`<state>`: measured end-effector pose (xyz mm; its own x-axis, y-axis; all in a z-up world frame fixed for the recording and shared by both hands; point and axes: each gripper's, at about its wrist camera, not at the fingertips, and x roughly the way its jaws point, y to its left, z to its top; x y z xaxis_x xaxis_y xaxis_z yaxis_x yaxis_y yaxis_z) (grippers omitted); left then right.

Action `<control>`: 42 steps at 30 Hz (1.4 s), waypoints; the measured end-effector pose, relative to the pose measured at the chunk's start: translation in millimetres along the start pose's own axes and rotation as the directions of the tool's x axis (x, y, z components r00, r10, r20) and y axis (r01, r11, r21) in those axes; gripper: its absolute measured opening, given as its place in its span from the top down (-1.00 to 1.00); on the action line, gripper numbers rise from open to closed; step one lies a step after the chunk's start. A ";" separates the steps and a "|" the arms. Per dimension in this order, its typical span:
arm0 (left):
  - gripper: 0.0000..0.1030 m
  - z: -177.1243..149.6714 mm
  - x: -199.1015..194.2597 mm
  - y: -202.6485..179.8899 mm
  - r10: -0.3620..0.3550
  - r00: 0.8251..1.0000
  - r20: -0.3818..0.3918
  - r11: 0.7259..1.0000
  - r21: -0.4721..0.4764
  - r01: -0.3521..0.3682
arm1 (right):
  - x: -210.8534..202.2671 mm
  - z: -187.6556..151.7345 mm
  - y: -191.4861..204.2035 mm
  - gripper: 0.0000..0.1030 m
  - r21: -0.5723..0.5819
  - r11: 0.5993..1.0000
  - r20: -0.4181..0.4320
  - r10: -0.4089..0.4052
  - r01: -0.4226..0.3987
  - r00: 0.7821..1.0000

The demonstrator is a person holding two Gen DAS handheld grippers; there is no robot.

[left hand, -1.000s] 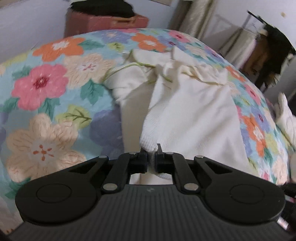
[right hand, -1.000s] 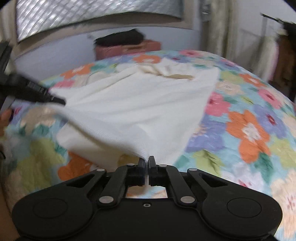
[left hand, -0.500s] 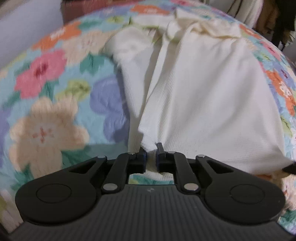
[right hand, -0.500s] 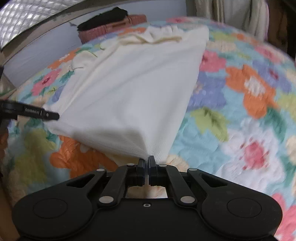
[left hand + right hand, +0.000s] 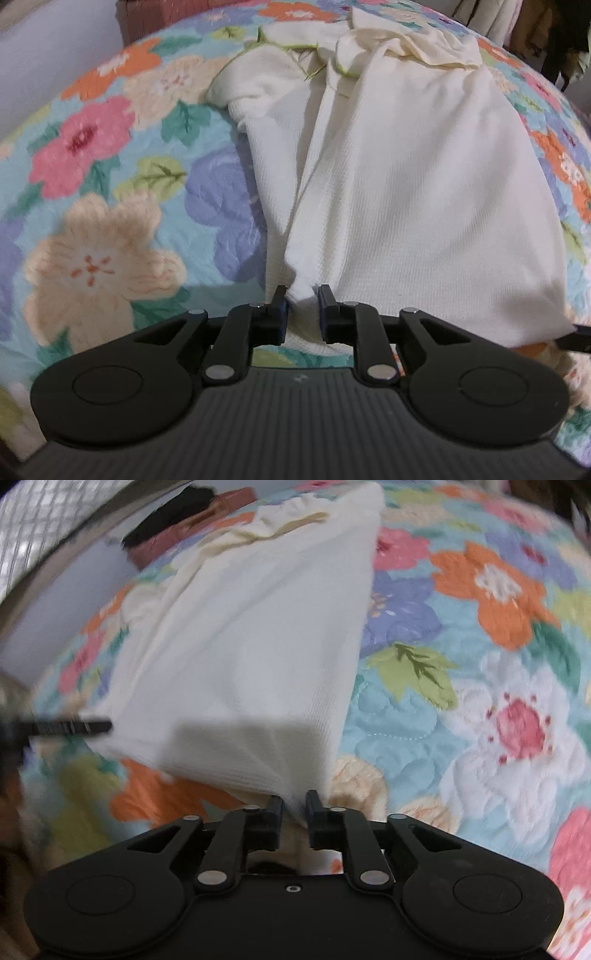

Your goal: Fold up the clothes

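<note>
With the cream garment lying lengthwise on the floral bedspread, the left tool and the right tool each stand parted around a near hem corner, grip released, so folding appears barely begun.

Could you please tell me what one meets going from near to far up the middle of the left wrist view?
left gripper → pinched corner of the cream garment → its bunched collar end → floral quilt.
</note>
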<state>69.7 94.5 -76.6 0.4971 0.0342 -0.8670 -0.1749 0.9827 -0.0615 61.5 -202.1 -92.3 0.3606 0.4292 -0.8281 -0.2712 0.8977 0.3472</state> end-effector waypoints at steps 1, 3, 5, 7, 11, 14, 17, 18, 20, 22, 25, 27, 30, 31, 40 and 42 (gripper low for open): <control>0.67 -0.3 -4.4 -0.1 -0.002 1.000 0.007 1.000 0.014 0.002 | -4.7 2.8 -0.8 0.43 0.013 1.000 0.008 0.018 -0.018 1.000; 0.62 -0.1 -10.3 3.9 0.001 1.000 0.012 1.000 0.022 -0.001 | -13.8 8.0 1.1 0.30 0.003 0.999 0.031 0.033 -0.033 0.999; 0.60 1.5 -12.7 11.7 0.003 1.000 0.004 1.000 0.014 -0.003 | -21.9 13.2 4.4 0.22 -0.024 0.999 0.059 0.036 -0.034 0.998; 0.60 2.8 -17.3 17.2 0.018 1.000 0.002 1.000 0.024 -0.018 | -27.4 18.8 7.8 0.19 -0.053 0.998 0.081 0.039 -0.035 0.996; 0.60 13.7 -30.2 25.8 -0.028 1.000 0.005 0.999 0.035 0.028 | -35.9 38.8 14.7 0.18 -0.133 0.991 0.089 0.032 -0.019 0.995; 0.49 32.2 -44.7 19.6 -0.049 0.998 0.042 0.992 0.118 0.044 | -45.7 77.2 24.7 0.18 -0.251 0.968 0.088 0.017 0.005 0.996; 0.32 57.8 -54.0 6.7 -0.058 0.995 0.081 0.970 0.239 0.038 | -58.6 131.8 37.9 0.18 -0.334 0.942 0.087 0.031 0.000 0.996; 0.32 69.1 -55.4 1.7 -0.061 0.994 0.092 0.962 0.271 0.034 | -60.7 152.6 43.4 0.18 -0.354 0.935 0.066 0.048 -0.021 0.997; 0.23 94.4 -58.8 -7.6 -0.090 0.987 0.134 0.946 0.322 0.042 | -61.0 188.3 55.8 0.14 -0.381 0.923 0.023 0.069 -0.055 0.997; 0.14 115.9 -59.2 -16.5 -0.115 0.976 0.184 0.930 0.366 0.041 | -53.5 218.2 64.0 0.14 -0.401 0.913 -0.018 0.068 -0.070 0.998; 0.13 142.0 -54.6 -28.5 -0.157 0.954 0.255 0.912 0.408 0.041 | -26.2 243.7 69.0 0.14 -0.449 0.891 -0.058 0.043 -0.064 0.997; 0.13 153.4 -43.9 -33.8 -0.210 0.939 0.271 0.904 0.421 0.081 | -4.6 253.6 66.4 0.14 -0.466 0.881 -0.068 0.053 -0.078 0.996; 0.13 164.3 -22.0 -44.0 -0.247 0.926 0.285 0.887 0.450 0.098 | 22.4 263.4 53.4 0.14 -0.457 0.885 -0.052 0.074 -0.090 0.996; 0.13 165.8 -14.6 -48.8 -0.248 0.925 0.288 0.879 0.469 0.089 | 26.7 267.1 47.0 0.14 -0.447 0.890 -0.045 0.085 -0.096 0.995; 0.12 197.1 50.6 -77.7 -0.284 0.931 0.229 0.812 0.574 0.106 | 69.4 309.9 -11.8 0.08 -0.310 0.929 0.025 0.221 -0.203 0.975; 0.11 205.0 62.4 -83.1 -0.332 0.931 0.152 0.777 0.604 0.178 | 80.3 316.3 -14.8 0.08 -0.310 0.921 0.020 0.253 -0.235 0.967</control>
<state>289.5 52.3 -24.2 0.6503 -0.2663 -0.7114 0.4658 0.8796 0.0965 376.8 -149.4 -24.7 0.2982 0.6445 -0.7040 -0.6114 0.6954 0.3776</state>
